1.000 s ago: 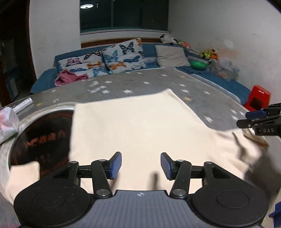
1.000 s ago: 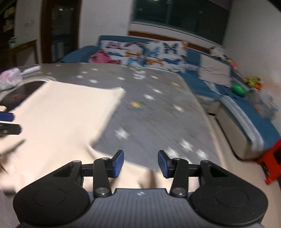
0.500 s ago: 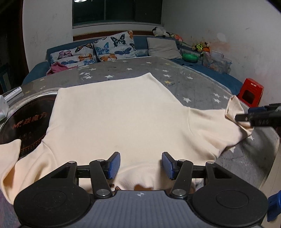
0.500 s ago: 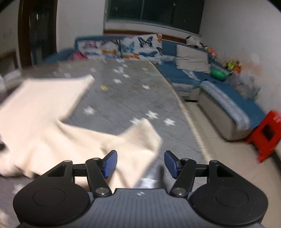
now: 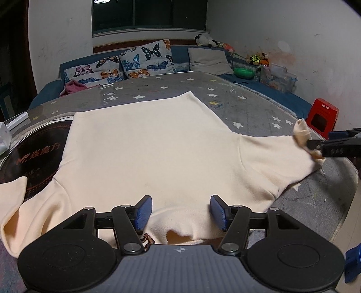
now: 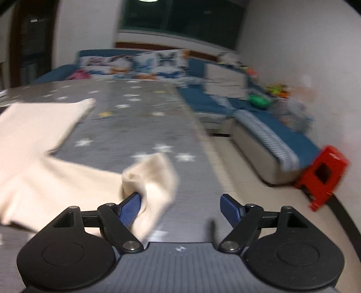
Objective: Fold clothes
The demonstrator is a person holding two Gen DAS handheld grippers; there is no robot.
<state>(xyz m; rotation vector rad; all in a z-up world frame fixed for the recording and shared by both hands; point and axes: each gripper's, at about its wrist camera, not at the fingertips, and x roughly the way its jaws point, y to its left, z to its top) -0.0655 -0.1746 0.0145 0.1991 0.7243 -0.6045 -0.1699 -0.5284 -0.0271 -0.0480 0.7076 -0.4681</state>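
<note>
Nearest the left wrist camera, the left gripper (image 5: 180, 210) is hovering over the collar end of a cream sweater (image 5: 153, 146), its blue fingers (image 5: 142, 211) standing a moderate way apart and opening, with the neckline cloth lying under and between them but not pinched by either pad. A small brown tag (image 5: 147, 240) is peeking out just beside the left finger. The sweater is lying spread flat on the desk (image 5: 248, 108) — a grey surface with a star-printed cover — with its body stretching away from the camera and a sleeve running out to each side. Its left sleeve is draping over a dark round panel (image 5: 33, 157) with red lettering set into the desk. Out at the right sleeve's cuff (image 6: 153, 178), the right gripper (image 6: 180, 207) is opening wide; the bunched cuff is resting against its left finger (image 6: 129, 208) only, while the right finger is standing clear of the cloth over bare desk, so nothing is clamped. That view is blurred. In the left wrist view the same gripper (image 5: 334, 146) is showing at the right edge, touching the crumpled cuff. Beyond the desk's right edge a red plastic stool (image 5: 322, 117) is standing on the floor. Farther back a blue sofa (image 5: 185, 54) is running along the wall, carrying butterfly-print cushions (image 5: 144, 59), a plain grey cushion (image 5: 207, 60) and a pink cloth (image 5: 72, 86), with a green bowl (image 5: 243, 72) and toys toward the corner — above them a dark window (image 5: 149, 15).
</note>
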